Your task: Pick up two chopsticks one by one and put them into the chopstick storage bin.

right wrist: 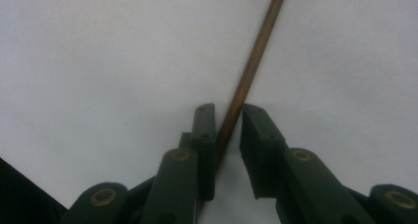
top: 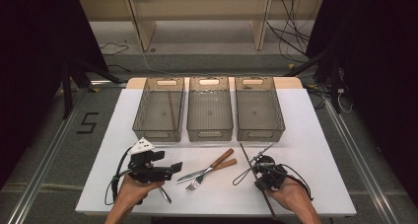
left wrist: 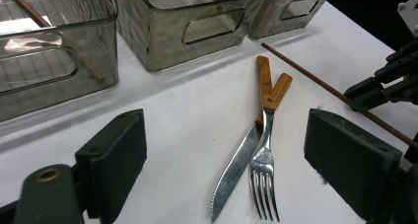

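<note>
Right gripper [top: 258,170] lowered onto the white table [top: 315,150] at its near right, jaws drawn close around a thin brown chopstick [right wrist: 251,68] that lies flat between them, touching the left pad and not clearly clamped. Left gripper [top: 170,173] held at the near left with jaws wide apart and nothing between them, aimed at a wooden-handled knife [left wrist: 236,167] and fork [left wrist: 263,160] crossed mid-table. Beyond, three smoky plastic bins [top: 209,108] in a row.
</note>
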`<state>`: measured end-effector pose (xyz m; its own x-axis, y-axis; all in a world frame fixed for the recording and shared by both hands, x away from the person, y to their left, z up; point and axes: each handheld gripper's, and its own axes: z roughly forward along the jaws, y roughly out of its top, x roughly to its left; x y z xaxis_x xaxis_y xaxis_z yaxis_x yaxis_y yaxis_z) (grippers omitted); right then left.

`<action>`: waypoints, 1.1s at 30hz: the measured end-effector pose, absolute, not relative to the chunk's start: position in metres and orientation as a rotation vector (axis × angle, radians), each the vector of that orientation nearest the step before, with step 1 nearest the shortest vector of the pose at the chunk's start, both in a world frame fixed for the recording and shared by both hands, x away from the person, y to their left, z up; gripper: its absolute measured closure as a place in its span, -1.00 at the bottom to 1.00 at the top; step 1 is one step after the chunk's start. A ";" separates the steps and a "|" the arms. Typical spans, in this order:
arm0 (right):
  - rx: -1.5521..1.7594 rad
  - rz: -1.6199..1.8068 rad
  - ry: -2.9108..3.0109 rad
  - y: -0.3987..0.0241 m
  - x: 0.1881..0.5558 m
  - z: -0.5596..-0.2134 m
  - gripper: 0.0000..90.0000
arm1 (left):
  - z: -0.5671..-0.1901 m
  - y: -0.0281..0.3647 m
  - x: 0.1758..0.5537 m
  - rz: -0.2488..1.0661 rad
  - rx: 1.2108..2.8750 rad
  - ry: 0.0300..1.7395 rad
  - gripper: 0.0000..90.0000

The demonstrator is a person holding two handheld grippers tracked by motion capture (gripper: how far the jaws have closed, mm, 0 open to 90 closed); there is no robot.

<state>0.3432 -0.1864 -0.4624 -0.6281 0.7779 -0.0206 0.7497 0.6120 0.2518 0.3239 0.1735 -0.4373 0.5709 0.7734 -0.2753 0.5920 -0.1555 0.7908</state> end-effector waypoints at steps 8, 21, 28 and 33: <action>1.317 0.341 2.693 -0.189 0.345 -0.462 0.84 | -0.439 0.171 0.324 0.233 1.861 1.108 -0.64; 1.335 0.439 2.678 -0.199 0.347 -0.462 0.90 | -0.441 0.172 0.325 0.229 1.860 1.125 -0.64; 1.319 0.475 2.652 -0.204 0.346 -0.455 0.90 | -0.441 0.172 0.325 0.211 1.847 1.127 -0.64; 1.293 0.519 2.639 -0.205 0.343 -0.447 0.90 | -0.441 0.168 0.325 0.173 1.834 1.119 -0.64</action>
<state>0.3435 -0.2054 -0.4474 -0.6144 0.7889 0.0111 0.7345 0.5667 0.3733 0.3246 0.1679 -0.4412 0.5716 0.7524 -0.3274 0.6189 -0.1334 0.7741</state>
